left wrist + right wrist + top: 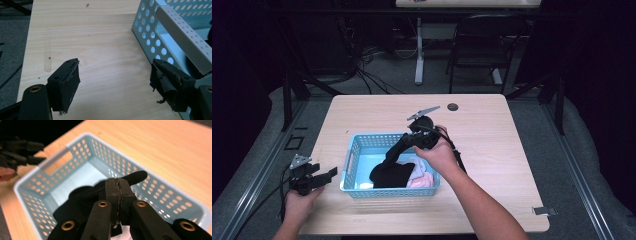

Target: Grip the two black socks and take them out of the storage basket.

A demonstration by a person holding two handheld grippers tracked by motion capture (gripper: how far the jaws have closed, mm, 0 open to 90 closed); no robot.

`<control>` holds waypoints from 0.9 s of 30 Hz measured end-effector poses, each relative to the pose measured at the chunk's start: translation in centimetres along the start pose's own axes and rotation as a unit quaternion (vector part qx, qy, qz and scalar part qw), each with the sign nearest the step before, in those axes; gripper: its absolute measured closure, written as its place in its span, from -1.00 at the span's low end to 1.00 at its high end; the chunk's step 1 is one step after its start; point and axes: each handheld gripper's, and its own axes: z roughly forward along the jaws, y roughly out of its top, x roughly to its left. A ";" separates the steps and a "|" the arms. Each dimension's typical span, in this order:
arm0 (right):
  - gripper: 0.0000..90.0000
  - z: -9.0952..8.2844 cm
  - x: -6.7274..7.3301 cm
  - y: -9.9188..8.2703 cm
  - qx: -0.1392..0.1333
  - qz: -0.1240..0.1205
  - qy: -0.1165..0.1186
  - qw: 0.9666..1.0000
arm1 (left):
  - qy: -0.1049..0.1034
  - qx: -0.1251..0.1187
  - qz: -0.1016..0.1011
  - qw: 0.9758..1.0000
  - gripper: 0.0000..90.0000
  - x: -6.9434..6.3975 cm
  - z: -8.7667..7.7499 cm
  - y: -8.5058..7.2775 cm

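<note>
Black cloth [391,170] pinched in right gripper [117,185], half lifted over blue basket [357,145]; pink cloth [424,180] beside. Left gripper [115,75] spread wide, empty, near basket wall.

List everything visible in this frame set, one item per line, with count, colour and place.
table: one, light wood, centre of the high view
basket: one, light blue, perforated, on the table's near left part
black cloth: one, partly in the basket, one end pinched and lifted by the right claw
pink and white cloth: some, in the basket's right part, count unclear
folding chair: one, black, beyond the table
cables: several, dark, on the floor behind
left claw: open, beside the basket's left end
right claw: shut on the black cloth, above the basket
</note>
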 end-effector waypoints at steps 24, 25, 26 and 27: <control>0.98 -7.7 -0.2 2.2 -0.080 -0.011 -0.009 0.997 | 0.002 0.000 -0.003 1.000 -0.48 0.1 -0.1 0.0; 0.98 -8.1 -0.3 2.1 -0.086 -0.008 -0.012 0.996 | 0.002 0.000 -0.003 1.000 -0.48 0.1 -0.1 0.0; 0.98 -8.5 -0.5 1.9 -0.090 -0.007 -0.014 0.996 | 0.002 0.000 -0.004 1.000 -0.48 0.1 -0.1 0.0; 0.98 -8.9 -0.7 1.8 -0.092 -0.005 -0.016 0.996 | 0.002 -0.002 -0.004 1.000 -0.48 0.1 -0.1 0.0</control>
